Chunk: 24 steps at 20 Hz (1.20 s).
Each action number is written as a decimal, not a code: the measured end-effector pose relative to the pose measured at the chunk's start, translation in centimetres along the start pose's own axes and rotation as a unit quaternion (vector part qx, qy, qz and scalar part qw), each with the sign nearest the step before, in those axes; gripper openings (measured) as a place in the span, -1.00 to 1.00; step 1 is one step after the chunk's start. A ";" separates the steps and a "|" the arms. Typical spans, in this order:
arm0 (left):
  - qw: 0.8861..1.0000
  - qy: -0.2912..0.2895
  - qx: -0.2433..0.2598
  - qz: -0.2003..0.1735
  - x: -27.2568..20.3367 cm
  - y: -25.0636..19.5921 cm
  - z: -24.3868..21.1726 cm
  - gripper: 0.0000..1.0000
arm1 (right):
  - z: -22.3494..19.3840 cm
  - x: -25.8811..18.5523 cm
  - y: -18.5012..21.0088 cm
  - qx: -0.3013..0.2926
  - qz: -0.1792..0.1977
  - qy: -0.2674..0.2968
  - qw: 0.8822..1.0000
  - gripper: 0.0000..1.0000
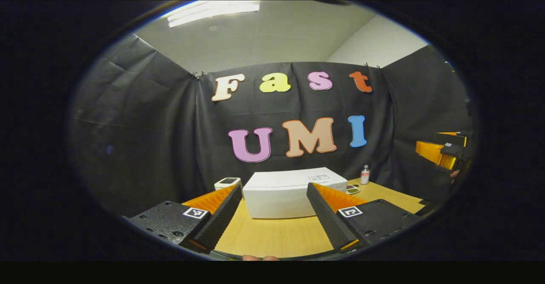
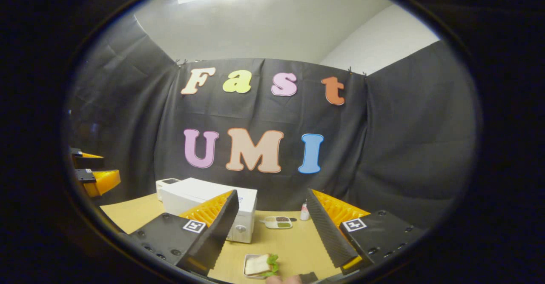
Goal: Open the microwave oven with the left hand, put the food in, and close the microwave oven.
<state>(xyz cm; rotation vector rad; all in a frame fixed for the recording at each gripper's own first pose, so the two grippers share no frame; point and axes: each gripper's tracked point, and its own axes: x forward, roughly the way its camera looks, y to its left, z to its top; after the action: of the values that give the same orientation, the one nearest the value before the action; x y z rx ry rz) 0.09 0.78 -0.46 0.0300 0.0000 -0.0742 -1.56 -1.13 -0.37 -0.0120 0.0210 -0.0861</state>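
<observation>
**Both jaws wide and empty; microwave shut, food not yet taken**

Spread wide on the left gripper (image 1: 274, 209), nothing between the fingers. Same on the right gripper (image 2: 272, 228): wide apart, holding nothing.

Microwave oven (image 1: 294, 192) seen at 12 o'clock in the left gripper view, standing on the wooden table (image 1: 272, 237), framed between the fingers, well apart from them. Door apparently closed; handle not made out from this angle.

Food (image 2: 260, 265), a sandwich with a green leaf on a small tray, lying at 6 o'clock in the right gripper view, near the table's front edge and low between the fingers, not touched.

Handling, as judged: sandwich soft, light, easily crushed or pulled apart; better taken by the tray rim than by the bread. Oven heavy and rigid; door to be pulled at its free edge, with some risk of the body sliding.

Difference between views: sandwich and oven's knob side in the right gripper view; broad plain face of the oven in the left gripper view. Small bottle (image 1: 365, 175) and a flat dish (image 2: 277, 222) at 1 o'clock beyond the oven.
</observation>
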 end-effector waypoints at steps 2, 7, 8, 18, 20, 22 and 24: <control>1.000 0.004 0.000 -0.002 0.4 0.7 -0.6 0.91 | 0.4 -0.1 0.5 -0.005 -0.005 -0.010 1.000 0.93; 1.000 0.001 0.001 0.010 0.3 1.6 -0.8 0.92 | 0.7 -0.6 1.2 -0.004 -0.005 -0.017 1.000 0.93; 1.000 0.000 0.002 0.008 0.4 1.5 -0.8 0.91 | 0.5 -0.6 1.2 -0.003 -0.004 -0.014 1.000 0.93; 1.000 0.002 -0.002 -0.006 4.4 -2.5 -2.8 0.91 | -1.7 3.2 0.2 0.001 0.029 -0.006 1.000 0.94; 1.000 0.009 0.002 -0.007 6.0 -3.6 -4.8 0.92 | -2.5 4.1 -0.2 0.006 0.038 -0.004 0.999 0.94; 1.000 0.014 -0.019 -0.016 7.9 -5.5 -6.6 0.91 | -3.8 4.8 -0.9 0.010 0.037 0.007 0.999 0.94; 0.998 0.036 -0.049 -0.033 10.1 -7.9 -9.2 0.92 | -4.8 5.3 -1.6 0.013 0.037 0.021 0.999 0.94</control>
<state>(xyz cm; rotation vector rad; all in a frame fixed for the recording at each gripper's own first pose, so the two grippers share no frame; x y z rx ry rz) 9.63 -7.58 -9.91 -0.0649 0.0776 -0.1389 3.52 -3.28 -5.28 0.0170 0.0613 -0.0134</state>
